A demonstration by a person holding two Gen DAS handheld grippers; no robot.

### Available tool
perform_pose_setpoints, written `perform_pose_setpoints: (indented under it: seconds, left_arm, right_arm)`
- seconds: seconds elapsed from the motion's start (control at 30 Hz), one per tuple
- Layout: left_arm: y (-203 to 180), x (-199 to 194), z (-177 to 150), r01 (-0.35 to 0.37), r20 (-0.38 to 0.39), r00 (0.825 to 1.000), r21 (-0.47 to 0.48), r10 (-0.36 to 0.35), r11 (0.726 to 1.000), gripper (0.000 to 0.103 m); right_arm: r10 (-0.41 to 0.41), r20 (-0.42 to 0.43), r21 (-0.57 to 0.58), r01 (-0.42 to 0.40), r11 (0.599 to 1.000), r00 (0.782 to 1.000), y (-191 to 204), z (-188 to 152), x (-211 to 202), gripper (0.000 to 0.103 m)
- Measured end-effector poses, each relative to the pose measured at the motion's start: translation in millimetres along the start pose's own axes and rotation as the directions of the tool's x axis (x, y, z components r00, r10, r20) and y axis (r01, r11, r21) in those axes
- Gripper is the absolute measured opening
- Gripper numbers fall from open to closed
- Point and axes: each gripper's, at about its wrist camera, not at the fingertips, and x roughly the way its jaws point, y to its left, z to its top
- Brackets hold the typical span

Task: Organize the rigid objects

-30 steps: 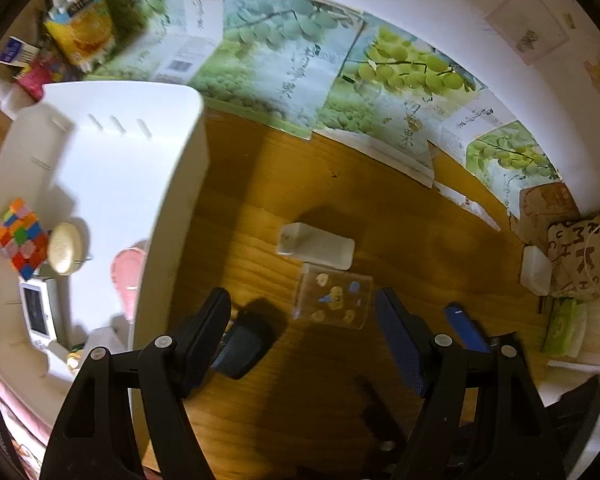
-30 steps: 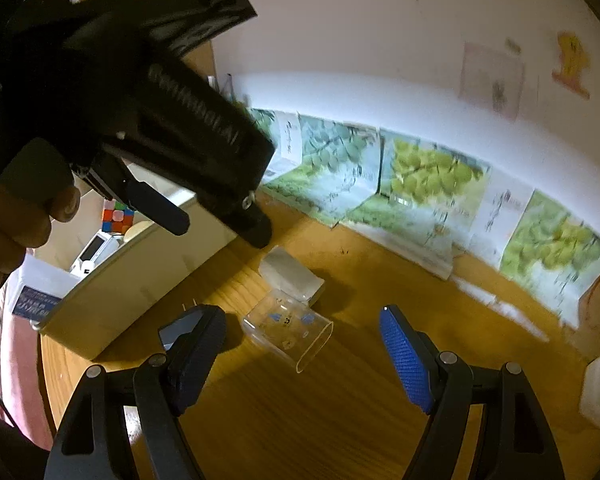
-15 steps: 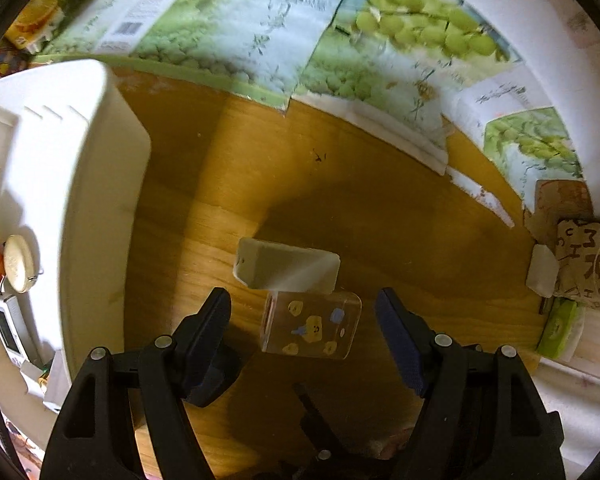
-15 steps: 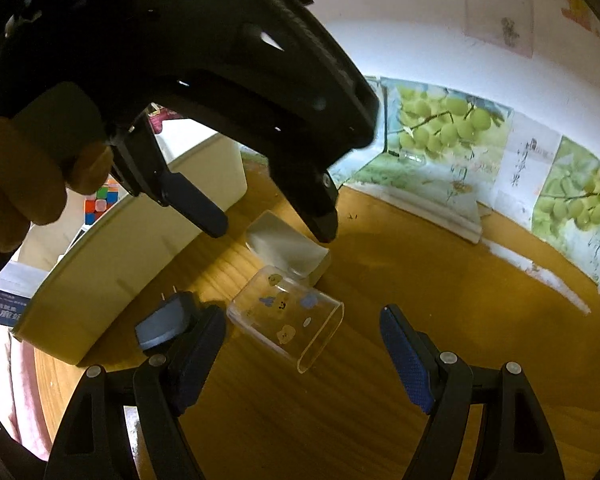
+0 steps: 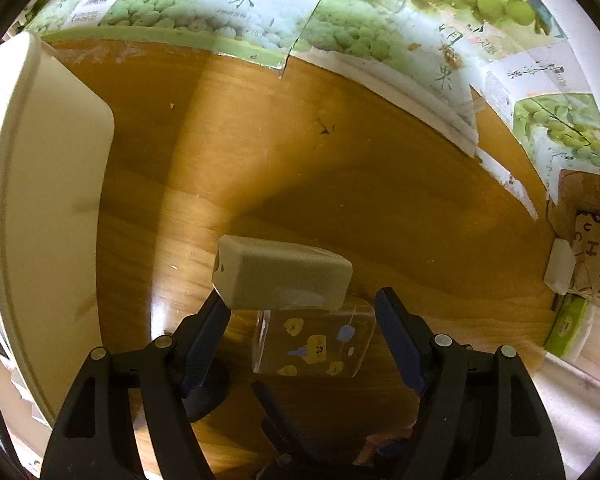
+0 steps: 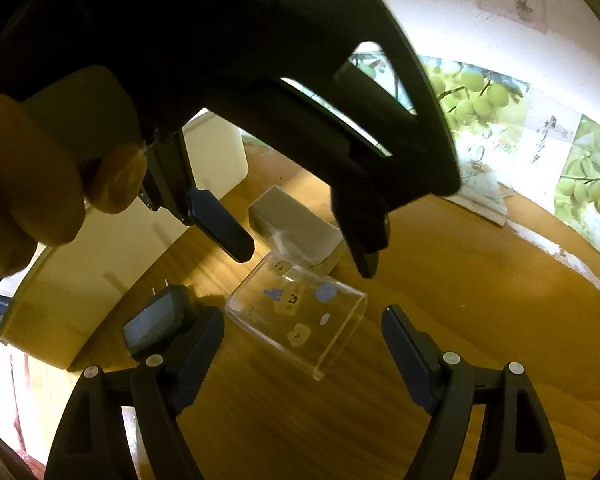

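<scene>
both hand-held grippers have dropped closer to the clear case and grey box

left hand-held gripper and right hand-held gripper both stand apart, empty, closing in for a pick; one clear case touches one grey box on the surface, one white bin beside.
</scene>
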Motion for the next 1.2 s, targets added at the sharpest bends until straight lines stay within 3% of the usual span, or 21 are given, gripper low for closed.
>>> perform_pose_setpoints:
  seconds: [0.27, 0.47, 0.53, 0.87, 1.03, 1.2]
  left_arm:
    - [8, 8, 2, 0.041, -0.043, 0.998, -0.026, -0.042, 0.999, 0.075]
    - [9, 9, 2, 0.035, -0.039, 0.999, -0.022, -0.036, 0.999, 0.063]
    - [7, 8, 2, 0.025, -0.038, 0.999, -0.021, -0.026, 0.999, 0.052]
    - [10, 11, 2, 0.069, -0.029, 0.997, -0.063, -0.071, 0.996, 0.027]
    - [19, 9, 0, 0.092, -0.018, 0.995, -0.077, -0.094, 0.993, 0.007]
    - [32, -1, 5, 0.108, -0.014, 0.994, -0.076, -0.11, 0.991, 0.004]
  right_arm:
    - [-0.005, -0.01, -0.005, 0.005, 1.0, 1.0, 8, 2, 14, 0.082]
    - [-0.016, -0.009, -0.015, 0.016, 1.0, 1.0, 12, 3, 17, 0.082]
    - [-0.022, -0.01, -0.017, 0.022, 1.0, 1.0, 13, 3, 18, 0.082]
    - [-0.024, -0.008, -0.022, 0.024, 0.999, 1.0, 12, 2, 18, 0.079]
    - [-0.023, -0.016, -0.023, 0.023, 0.999, 1.0, 10, -1, 16, 0.079]
    - [-0.033, -0.006, -0.04, 0.033, 0.999, 0.999, 7, -2, 8, 0.079]
